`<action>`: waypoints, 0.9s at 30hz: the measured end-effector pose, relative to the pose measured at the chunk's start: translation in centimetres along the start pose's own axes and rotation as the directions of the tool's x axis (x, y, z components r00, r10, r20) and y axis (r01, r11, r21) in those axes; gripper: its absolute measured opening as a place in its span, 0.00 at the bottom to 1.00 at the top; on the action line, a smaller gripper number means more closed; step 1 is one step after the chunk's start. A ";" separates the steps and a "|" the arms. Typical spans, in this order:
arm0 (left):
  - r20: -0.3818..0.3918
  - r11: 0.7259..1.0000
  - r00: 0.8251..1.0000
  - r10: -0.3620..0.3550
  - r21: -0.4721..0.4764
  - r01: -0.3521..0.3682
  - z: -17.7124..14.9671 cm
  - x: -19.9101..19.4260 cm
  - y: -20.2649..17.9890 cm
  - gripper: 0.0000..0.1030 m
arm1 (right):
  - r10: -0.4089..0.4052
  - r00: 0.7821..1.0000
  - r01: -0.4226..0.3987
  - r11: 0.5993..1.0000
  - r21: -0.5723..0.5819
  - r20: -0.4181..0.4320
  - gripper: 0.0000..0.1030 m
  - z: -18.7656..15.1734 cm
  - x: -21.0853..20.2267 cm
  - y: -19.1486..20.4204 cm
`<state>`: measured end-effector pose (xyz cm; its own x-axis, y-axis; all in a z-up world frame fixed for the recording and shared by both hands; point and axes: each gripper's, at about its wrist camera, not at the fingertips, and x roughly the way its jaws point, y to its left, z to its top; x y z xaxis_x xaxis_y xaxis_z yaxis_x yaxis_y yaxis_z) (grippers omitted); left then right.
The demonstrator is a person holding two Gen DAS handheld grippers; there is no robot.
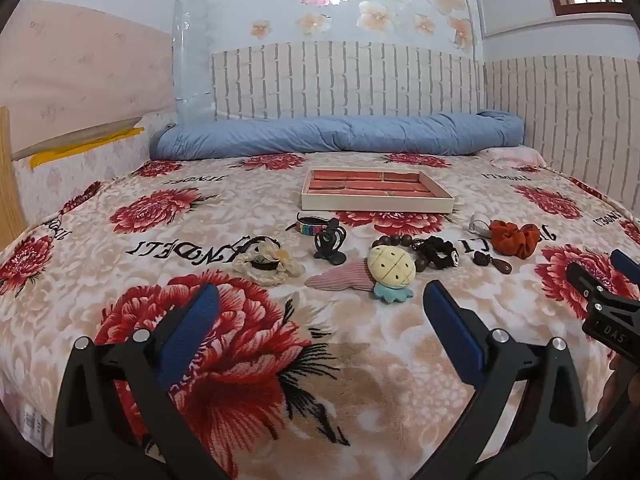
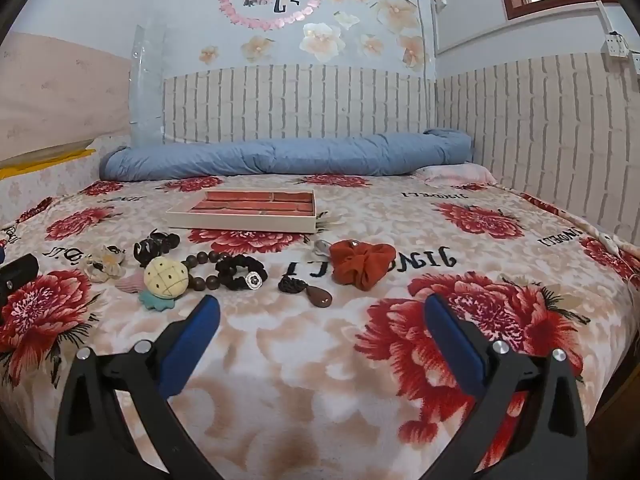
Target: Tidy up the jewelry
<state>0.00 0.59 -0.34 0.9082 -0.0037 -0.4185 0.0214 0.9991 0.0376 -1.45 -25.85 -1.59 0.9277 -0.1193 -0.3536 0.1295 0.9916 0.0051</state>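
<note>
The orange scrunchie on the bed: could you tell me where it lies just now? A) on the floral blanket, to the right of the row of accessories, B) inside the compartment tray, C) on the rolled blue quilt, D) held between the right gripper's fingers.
A: the orange scrunchie rests on the floral blanket, in front of the tray, with the right gripper open and empty.
</note>
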 end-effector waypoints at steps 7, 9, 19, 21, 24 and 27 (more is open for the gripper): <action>0.001 1.000 1.000 -0.002 0.000 0.002 -0.1 -0.1 0.1 0.95 | -0.003 1.000 0.003 1.000 0.003 -0.007 0.96 0.0 -0.1 -0.5; 0.000 1.000 1.000 -0.002 -0.004 0.002 0.0 -0.1 -0.1 0.96 | -0.007 1.000 0.007 1.000 0.008 -0.020 0.96 -0.1 0.3 -0.1; -0.001 1.000 1.000 0.003 0.001 -0.003 -0.3 -0.2 0.0 0.96 | -0.007 1.000 0.007 1.000 0.020 -0.026 0.96 -0.1 0.3 -0.4; 0.000 1.000 1.000 -0.002 -0.006 0.002 -0.1 -0.1 0.0 0.96 | -0.007 1.000 0.008 1.000 0.020 -0.026 0.96 -0.1 0.3 -0.4; 0.001 1.000 1.000 0.000 -0.005 0.000 -0.1 -0.1 0.0 0.95 | -0.007 1.000 0.007 1.000 0.019 -0.026 0.96 -0.1 0.3 -0.4; -0.001 1.000 1.000 -0.002 -0.006 0.002 0.0 -0.1 0.0 0.96 | -0.006 1.000 0.007 1.000 0.019 -0.026 0.96 -0.1 0.3 -0.4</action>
<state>-0.07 0.60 -0.33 0.9078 -0.0055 -0.4193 0.0207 0.9993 0.0317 -1.26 -26.30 -1.75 0.9173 -0.1243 -0.3783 0.1427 0.9896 0.0208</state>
